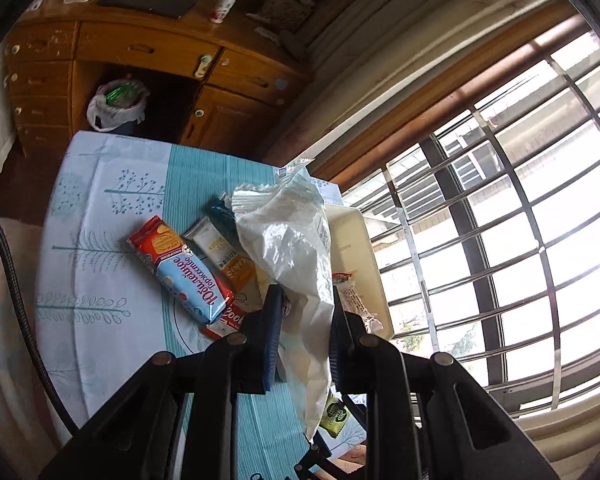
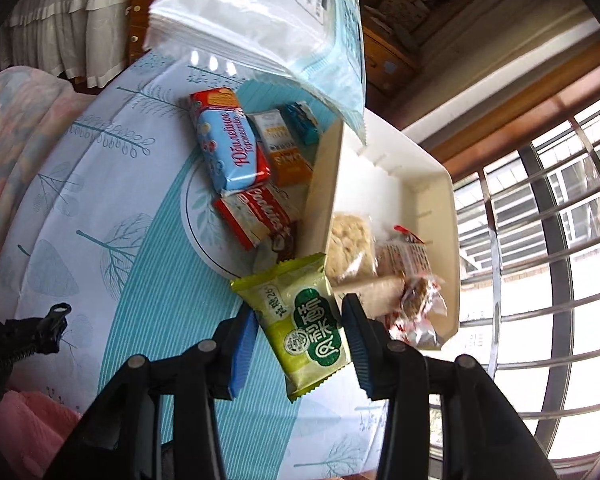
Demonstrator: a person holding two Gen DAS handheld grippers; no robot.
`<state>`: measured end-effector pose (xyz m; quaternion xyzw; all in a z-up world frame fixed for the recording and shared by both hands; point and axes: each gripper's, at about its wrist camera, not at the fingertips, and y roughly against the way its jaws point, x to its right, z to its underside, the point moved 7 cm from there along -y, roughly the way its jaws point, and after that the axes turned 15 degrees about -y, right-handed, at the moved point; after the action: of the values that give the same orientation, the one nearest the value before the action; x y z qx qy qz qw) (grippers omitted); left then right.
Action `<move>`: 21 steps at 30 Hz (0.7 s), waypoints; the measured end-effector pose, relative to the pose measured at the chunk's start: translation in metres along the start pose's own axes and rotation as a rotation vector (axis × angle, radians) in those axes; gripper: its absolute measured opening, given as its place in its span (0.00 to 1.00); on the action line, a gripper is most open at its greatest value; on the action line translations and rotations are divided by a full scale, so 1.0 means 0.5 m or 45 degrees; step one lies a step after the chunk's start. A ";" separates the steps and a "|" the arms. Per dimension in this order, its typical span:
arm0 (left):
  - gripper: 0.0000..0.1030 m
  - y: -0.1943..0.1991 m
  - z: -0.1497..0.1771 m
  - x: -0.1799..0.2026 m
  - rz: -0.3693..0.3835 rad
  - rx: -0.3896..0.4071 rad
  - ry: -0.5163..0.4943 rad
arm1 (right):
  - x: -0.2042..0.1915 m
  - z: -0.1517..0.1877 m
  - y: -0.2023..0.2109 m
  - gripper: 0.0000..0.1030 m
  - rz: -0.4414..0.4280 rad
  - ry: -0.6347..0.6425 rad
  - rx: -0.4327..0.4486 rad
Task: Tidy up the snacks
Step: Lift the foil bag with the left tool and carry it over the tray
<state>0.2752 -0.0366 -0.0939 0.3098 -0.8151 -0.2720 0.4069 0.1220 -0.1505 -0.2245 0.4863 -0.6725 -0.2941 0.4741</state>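
1. We count two grippers. The left gripper [image 1: 302, 308] pinches one large white snack bag [image 1: 288, 240], which hangs above the table. The right gripper [image 2: 300, 320] pinches one green snack packet [image 2: 308, 320], held just beside the near corner of the tray.
2. One cream tray [image 2: 440, 184] stands on the table by the window; we make out about four wrapped snacks in its near end, though they blur together.
3. Beside the tray lie five loose packets: one blue-and-red biscuit pack [image 2: 230, 144], one red cookie pack [image 2: 256, 212], one white-and-orange pack [image 2: 280, 144], one teal pack [image 2: 302, 122], and one brown one partly hidden.
4. The round table wears one tablecloth [image 2: 100, 200], pale with teal stripes and printed trees.
5. Around it we see one wooden desk [image 1: 140, 52] with drawers, one bagged waste bin [image 1: 118, 104] beneath it, and a barred window [image 1: 520, 220].
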 end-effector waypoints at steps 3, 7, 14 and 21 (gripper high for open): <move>0.18 0.001 0.008 0.036 0.033 0.030 -0.062 | 0.026 0.014 0.004 0.41 0.011 -0.033 -0.005; 0.18 -0.008 0.021 0.077 0.073 0.058 -0.117 | 0.066 0.031 0.001 0.41 0.007 -0.089 -0.012; 0.18 -0.046 0.042 0.122 0.100 0.103 -0.081 | 0.137 0.054 -0.027 0.41 -0.045 -0.150 -0.020; 0.17 -0.103 0.036 0.177 0.080 0.127 -0.047 | 0.214 0.056 -0.058 0.41 -0.117 -0.164 -0.001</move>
<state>0.2326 -0.1315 -0.0953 0.2989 -0.8445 -0.2237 0.3840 0.0990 -0.2623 -0.2225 0.4965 -0.6785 -0.3465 0.4160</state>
